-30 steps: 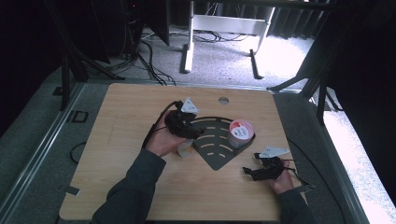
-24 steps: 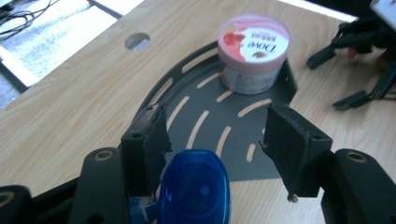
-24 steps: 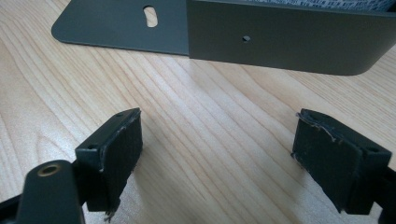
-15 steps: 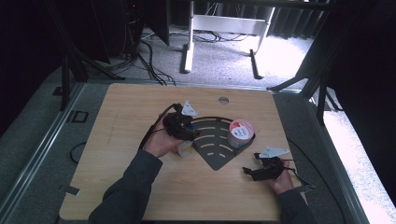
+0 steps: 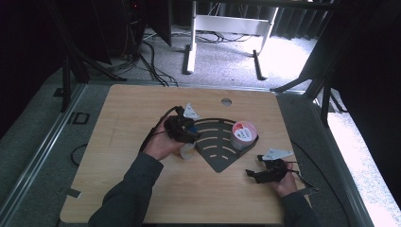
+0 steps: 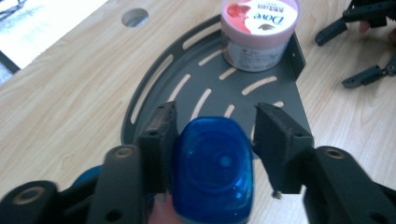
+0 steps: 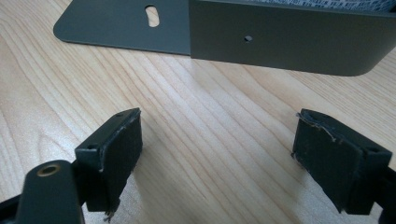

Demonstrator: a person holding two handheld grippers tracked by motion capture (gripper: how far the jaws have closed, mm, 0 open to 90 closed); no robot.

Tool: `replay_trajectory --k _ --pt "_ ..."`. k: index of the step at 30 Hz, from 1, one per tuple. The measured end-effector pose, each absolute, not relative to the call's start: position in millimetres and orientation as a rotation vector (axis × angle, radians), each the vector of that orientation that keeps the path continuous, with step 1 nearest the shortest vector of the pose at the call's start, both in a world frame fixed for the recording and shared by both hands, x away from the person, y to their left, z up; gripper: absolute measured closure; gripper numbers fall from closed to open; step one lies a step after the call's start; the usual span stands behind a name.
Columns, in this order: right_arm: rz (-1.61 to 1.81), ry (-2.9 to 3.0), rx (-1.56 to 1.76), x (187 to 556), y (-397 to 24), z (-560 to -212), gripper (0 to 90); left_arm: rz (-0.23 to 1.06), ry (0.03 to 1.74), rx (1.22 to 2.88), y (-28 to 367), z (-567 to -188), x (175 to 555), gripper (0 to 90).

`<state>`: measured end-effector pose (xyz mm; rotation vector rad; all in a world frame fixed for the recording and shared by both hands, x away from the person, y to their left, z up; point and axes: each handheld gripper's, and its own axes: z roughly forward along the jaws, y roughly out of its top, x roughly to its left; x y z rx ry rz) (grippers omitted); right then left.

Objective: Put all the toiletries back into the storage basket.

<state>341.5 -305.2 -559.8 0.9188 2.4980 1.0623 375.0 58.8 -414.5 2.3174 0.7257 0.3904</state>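
We see left gripper (image 6: pixel 212 140) jaws just closing round blue plastic bottle cap (image 6: pixel 212 175) – left pad touching, right pad short; bottle at dark slotted corner shelf (image 6: pixel 280 100) near edge. Right gripper (image 7: pixel 217 154) spread, idle.

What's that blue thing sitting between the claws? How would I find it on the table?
Start at the dark grey fan-shaped rack in the middle of the wooden table. At its left edge, the left hand-held gripper has just been closing around a bottle with a glossy blue cap. The rack's pink-lidded jar is round and pale; this cap is translucent blue.
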Motion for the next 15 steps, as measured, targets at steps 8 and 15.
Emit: replay_trajectory --k 8,15 --pt "1.063 2.499 0.917 341.5 -305.2 -559.8 15.5 0.330 0.714 2.317 57.1 -417.3 372.8 57.5" --pt "1.062 2.500 0.917 341.4 -305.1 -559.8 15.5 0.266 0.692 2.322 51.3 -416.9 369.5 57.6"
